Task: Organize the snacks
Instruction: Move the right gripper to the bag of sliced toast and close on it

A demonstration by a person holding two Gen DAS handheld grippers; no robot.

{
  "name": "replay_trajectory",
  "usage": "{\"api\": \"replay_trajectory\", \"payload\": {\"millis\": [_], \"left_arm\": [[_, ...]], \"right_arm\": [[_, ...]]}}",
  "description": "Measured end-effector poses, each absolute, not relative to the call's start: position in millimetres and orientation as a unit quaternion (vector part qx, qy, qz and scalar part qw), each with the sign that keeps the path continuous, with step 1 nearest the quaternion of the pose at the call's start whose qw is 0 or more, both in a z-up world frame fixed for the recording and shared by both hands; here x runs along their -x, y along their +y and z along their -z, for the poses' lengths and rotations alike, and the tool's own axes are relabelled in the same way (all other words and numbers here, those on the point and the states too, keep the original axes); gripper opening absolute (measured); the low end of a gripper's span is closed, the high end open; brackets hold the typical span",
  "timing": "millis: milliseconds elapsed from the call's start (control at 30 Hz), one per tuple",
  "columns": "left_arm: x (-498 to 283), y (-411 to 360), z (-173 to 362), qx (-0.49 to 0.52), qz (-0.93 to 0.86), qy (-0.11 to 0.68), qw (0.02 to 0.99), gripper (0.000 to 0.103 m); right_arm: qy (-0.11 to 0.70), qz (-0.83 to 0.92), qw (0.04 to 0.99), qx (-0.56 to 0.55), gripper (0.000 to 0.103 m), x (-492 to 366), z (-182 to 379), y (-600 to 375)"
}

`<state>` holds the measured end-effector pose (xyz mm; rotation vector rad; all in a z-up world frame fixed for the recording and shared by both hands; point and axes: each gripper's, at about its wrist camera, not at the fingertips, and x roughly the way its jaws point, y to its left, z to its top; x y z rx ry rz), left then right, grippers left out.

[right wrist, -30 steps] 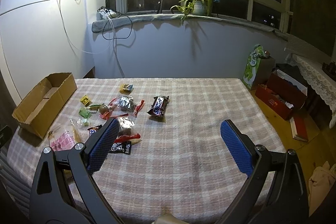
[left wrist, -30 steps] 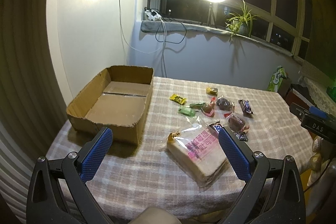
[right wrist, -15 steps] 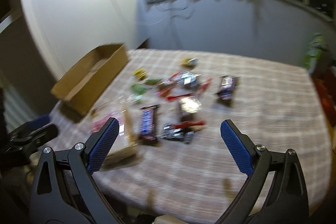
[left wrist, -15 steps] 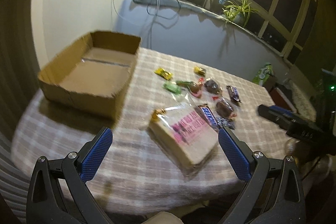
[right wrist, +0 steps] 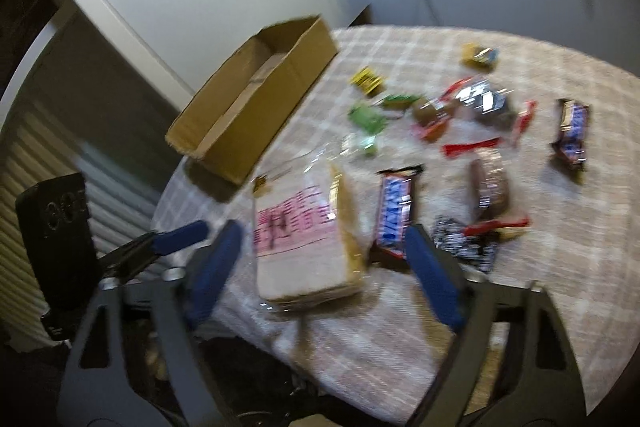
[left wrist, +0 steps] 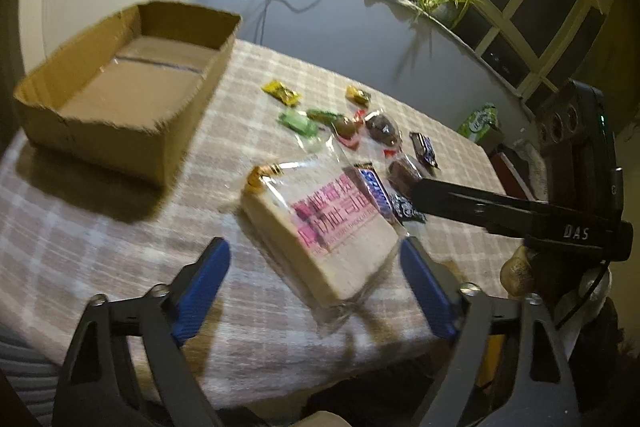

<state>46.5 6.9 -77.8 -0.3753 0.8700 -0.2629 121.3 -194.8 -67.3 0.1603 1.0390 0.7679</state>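
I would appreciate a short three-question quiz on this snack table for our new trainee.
1. True or false: the cardboard box already holds snacks.
2. Which item lies nearest both grippers? A) bagged bread B) yellow candy C) potted plant
3. Fill in: the tablecloth has a ____ pattern.

Key: 1 false, its floor shows bare; 2 A; 3 checked.

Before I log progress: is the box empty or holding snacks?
Empty. The box shows only bare cardboard floor; every snack is out on the table.
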Motion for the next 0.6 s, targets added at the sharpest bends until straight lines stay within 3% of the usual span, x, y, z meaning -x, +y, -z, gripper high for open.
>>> {"api": "replay_trajectory", "payload": {"millis": [200,600], "left_arm": [[-54,5,90,0.199,0.144,0.435,0.866,0.072],[-69,3,107,0.218,0.153,0.457,0.848,0.060]], "right_arm": [[0.510,-0.371,0.773,-0.075,0.056,-132,81,-182],[0.535,-0.370,0.756,-0.067,0.049,-147,96,-172]]}}
